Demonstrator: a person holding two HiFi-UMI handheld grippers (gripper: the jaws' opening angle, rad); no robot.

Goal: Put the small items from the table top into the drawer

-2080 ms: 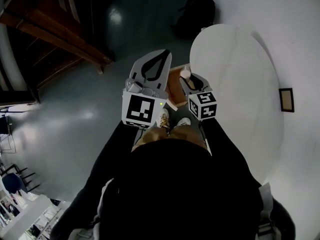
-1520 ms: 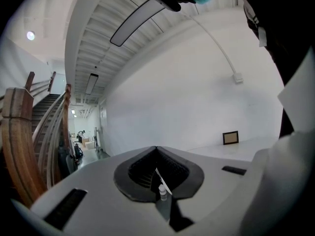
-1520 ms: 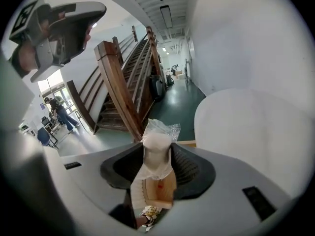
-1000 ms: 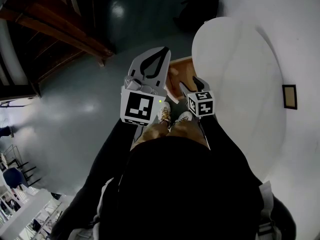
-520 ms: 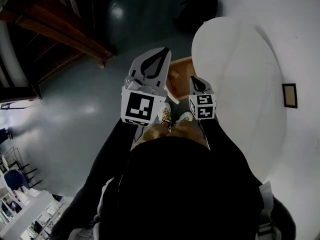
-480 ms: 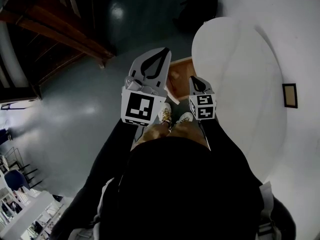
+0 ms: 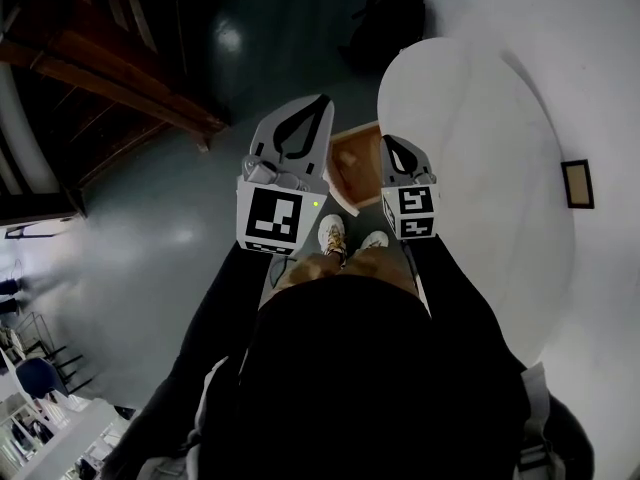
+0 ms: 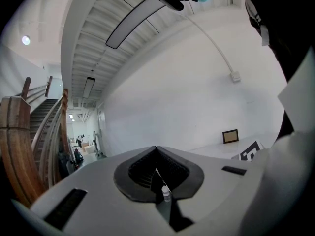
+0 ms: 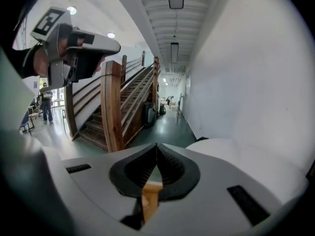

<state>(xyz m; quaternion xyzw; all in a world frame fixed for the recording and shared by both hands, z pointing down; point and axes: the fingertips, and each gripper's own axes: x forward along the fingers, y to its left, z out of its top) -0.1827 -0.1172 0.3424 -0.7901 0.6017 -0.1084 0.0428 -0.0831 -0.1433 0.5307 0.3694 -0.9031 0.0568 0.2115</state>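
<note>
Because the left claw [image 7: 320, 103] and the right claw [image 7: 391, 144] are both pressed together with nothing pinched, reaching to the table [image 7: 480, 158] without spreading first could push a small item off its edge. The drawer [image 7: 352, 164] stands open at the table's edge, so a knee may bump it. No item shows on the table top, only a small white bottle [image 8: 166, 193] seen through the left claw's slit.

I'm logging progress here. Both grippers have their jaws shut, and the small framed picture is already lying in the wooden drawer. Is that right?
Not quite. The small framed picture is not in the wooden drawer. The head view shows it at the far edge of the white table, by the wall. The rest holds: the left gripper and the right gripper both have their jaws shut.
</note>
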